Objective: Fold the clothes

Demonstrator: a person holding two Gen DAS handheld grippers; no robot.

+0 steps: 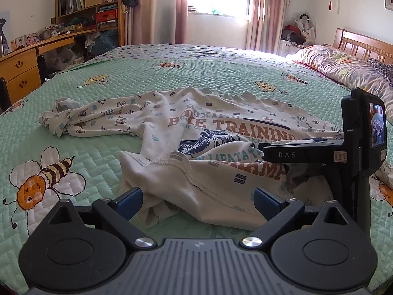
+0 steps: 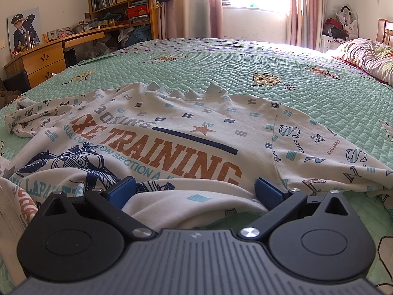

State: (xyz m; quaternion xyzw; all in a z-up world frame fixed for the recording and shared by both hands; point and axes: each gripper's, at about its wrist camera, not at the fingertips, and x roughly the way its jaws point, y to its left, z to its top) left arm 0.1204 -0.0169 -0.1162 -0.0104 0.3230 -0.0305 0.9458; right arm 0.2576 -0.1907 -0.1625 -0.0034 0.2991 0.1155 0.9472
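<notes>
My left gripper [image 1: 197, 202] and right gripper [image 2: 195, 191] have fingers spread apart, straddling the shirt [image 2: 172, 132] hem at the bed's [image 2: 245, 61] near edge. Risk: pinching a single layer, skewing the fold.

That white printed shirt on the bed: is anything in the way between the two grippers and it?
Nothing visible. The shirt lies crumpled on the green quilt, its near hem already between the open fingers of the left gripper and the right gripper. No other object lies on it.
</notes>
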